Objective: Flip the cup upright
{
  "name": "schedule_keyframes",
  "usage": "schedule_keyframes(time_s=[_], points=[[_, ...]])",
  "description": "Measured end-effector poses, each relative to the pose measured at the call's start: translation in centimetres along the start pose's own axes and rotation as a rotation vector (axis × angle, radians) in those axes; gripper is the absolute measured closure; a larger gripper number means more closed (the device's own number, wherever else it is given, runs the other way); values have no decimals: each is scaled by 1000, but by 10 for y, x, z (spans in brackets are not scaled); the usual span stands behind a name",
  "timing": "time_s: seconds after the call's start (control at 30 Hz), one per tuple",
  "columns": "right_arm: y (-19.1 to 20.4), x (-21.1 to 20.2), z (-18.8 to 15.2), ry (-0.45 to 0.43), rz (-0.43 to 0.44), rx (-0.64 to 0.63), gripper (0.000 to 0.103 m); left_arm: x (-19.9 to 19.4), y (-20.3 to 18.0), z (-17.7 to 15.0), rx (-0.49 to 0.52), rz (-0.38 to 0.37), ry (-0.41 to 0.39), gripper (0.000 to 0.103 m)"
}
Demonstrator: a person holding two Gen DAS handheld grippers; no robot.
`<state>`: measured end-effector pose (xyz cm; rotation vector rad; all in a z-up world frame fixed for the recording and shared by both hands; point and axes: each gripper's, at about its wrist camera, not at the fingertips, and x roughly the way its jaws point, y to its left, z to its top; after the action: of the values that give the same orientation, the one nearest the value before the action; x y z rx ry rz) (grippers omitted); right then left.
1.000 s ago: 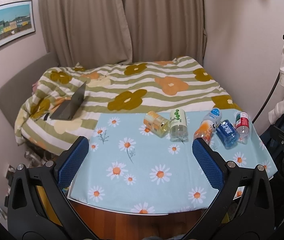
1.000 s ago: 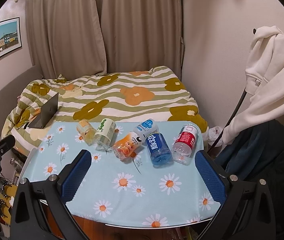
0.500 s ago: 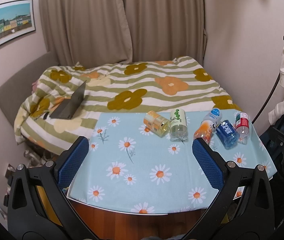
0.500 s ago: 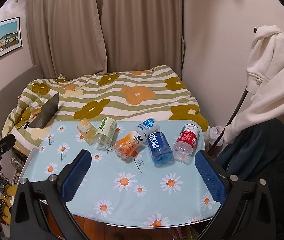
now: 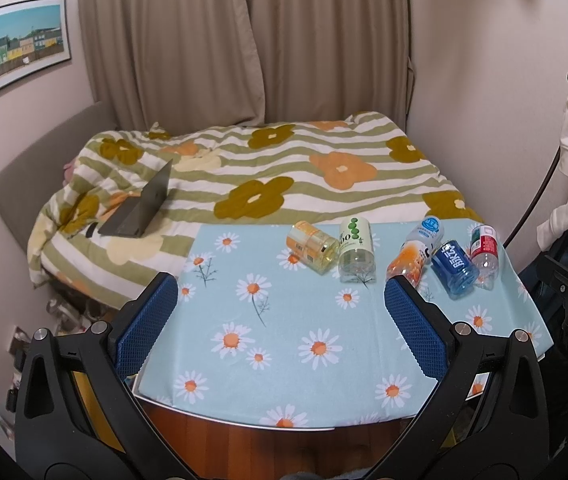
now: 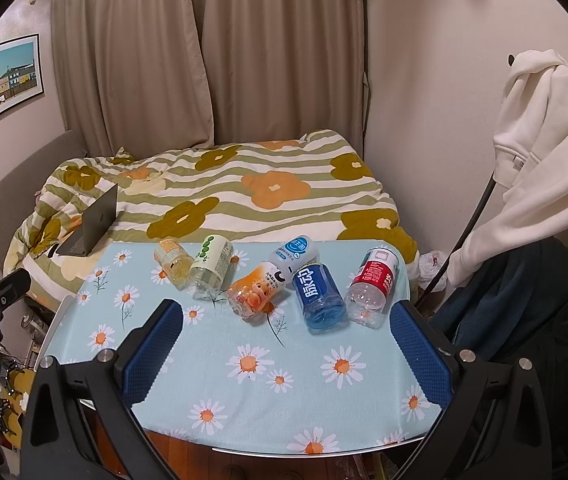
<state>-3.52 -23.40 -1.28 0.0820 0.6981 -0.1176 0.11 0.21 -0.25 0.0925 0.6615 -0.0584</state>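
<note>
Both my tongs, left (image 5: 280,322) and right (image 6: 286,346), spread, empty, back at 6 o'clock: cups (image 6: 320,294) on desk (image 6: 244,396) lie sideways, unflipped.

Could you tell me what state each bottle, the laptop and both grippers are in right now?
yellow bottle: on its side
green bottle: on its side
orange bottle: on its side
blue bottle: on its side
red bottle: on its side
laptop: open
left gripper: open, empty
right gripper: open, empty
</note>
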Motion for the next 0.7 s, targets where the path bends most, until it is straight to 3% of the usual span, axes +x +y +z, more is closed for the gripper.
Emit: schedule_keyframes(time_s=[0.7], points=[[-1, -2, 1, -1, 3, 0, 0, 0, 2, 1, -1, 1, 3, 0]])
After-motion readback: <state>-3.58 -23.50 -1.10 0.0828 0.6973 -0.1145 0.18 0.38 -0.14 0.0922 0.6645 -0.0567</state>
